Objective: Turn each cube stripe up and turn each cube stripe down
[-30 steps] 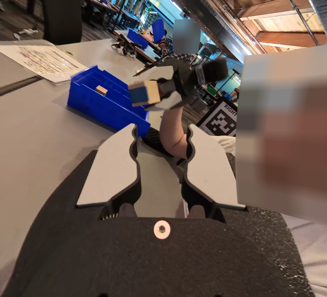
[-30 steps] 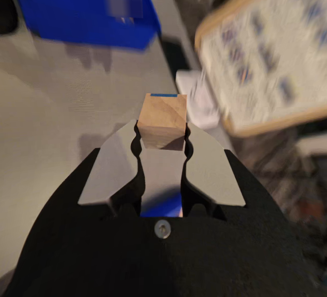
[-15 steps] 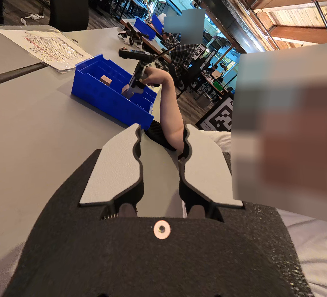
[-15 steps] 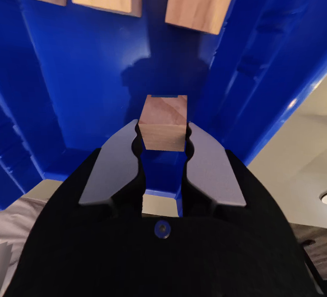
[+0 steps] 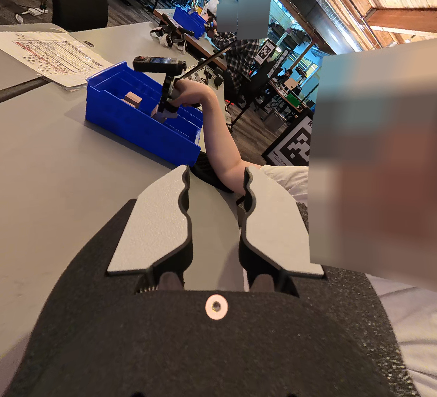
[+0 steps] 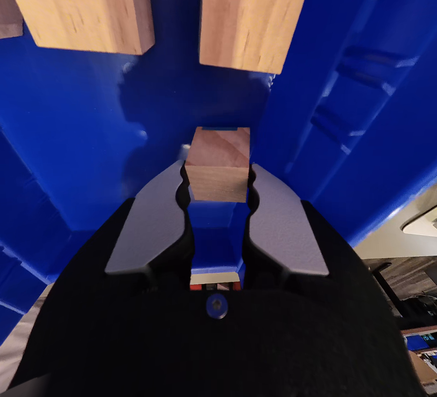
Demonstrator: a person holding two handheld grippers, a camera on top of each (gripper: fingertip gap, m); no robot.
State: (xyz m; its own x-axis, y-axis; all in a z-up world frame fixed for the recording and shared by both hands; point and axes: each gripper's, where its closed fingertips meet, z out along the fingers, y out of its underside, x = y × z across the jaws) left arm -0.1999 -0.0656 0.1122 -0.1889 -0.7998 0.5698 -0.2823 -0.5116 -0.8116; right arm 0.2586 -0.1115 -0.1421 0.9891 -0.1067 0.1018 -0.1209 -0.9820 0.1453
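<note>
My right gripper (image 6: 217, 166) is shut on a wooden cube (image 6: 218, 161) and holds it low inside the blue bin (image 6: 71, 125). A blue stripe shows on the cube's far edge, facing the bin floor. Two more wooden cubes (image 6: 80, 2) (image 6: 250, 12) lie on the bin floor just ahead. In the left wrist view the bin (image 5: 142, 130) stands on the grey table, with the right gripper (image 5: 165, 111) reaching down into it beside a cube (image 5: 133, 99). My left gripper (image 5: 216, 173) is open and empty, above the table short of the bin.
A printed sheet (image 5: 52, 57) lies on the table behind the bin. A black pad (image 5: 208, 173) lies at the table's edge by the person's forearm (image 5: 220, 144). A framed marker board (image 5: 295, 147) stands on the floor to the right. Other people work at far tables.
The right gripper carried the cube from up in the air down into the bin and has now sunk closer to the floor and the other cubes. The left gripper stayed open and nearly still.
</note>
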